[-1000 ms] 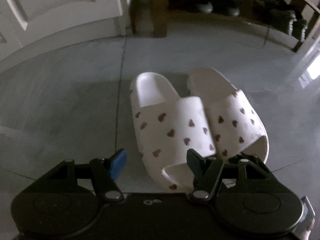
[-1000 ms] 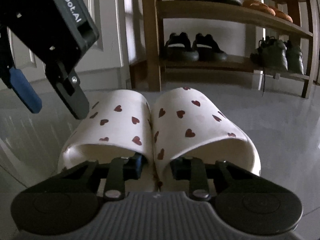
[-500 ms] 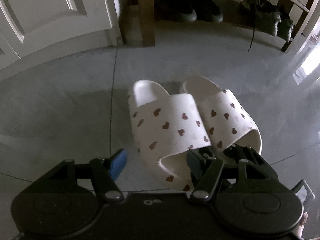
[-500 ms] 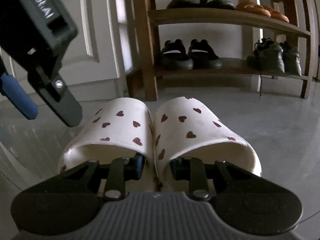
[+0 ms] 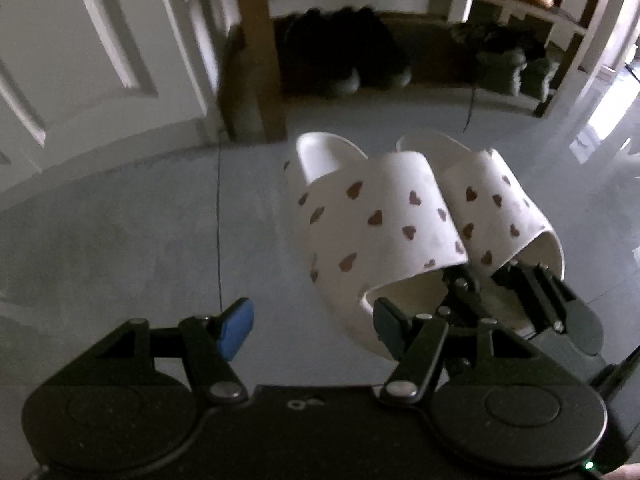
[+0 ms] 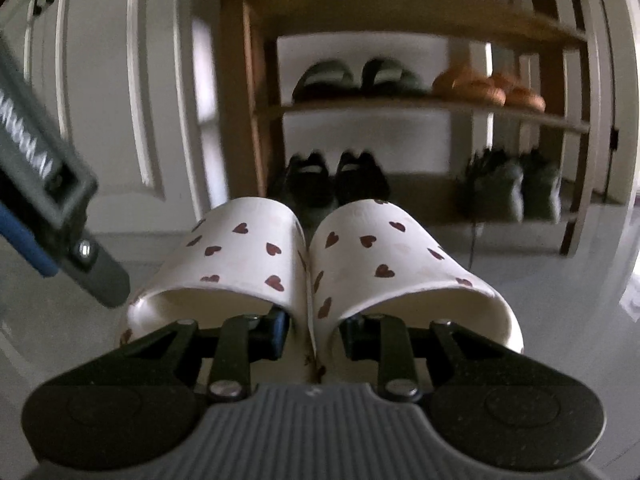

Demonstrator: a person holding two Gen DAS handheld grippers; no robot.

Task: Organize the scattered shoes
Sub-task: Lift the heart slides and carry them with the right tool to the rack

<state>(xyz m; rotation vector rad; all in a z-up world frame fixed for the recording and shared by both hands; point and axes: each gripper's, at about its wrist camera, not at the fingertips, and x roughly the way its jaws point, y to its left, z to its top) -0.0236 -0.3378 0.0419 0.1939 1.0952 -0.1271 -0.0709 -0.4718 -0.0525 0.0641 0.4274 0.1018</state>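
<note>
Blurred shoe rack [image 6: 420, 108] behind slippers [image 6: 312, 264]

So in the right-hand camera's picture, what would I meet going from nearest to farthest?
Right gripper → heart-print slippers, with one of its fingers inside each → bare floor → black shoes on the bottom shelf of the wooden shoe rack.

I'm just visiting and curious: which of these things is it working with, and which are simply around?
In the job:
heart-print slippers, pinched together by the right gripper
wooden shoe rack, probably the goal
left gripper, open, empty

Just around:
black shoes
orange shoes
white door
</note>
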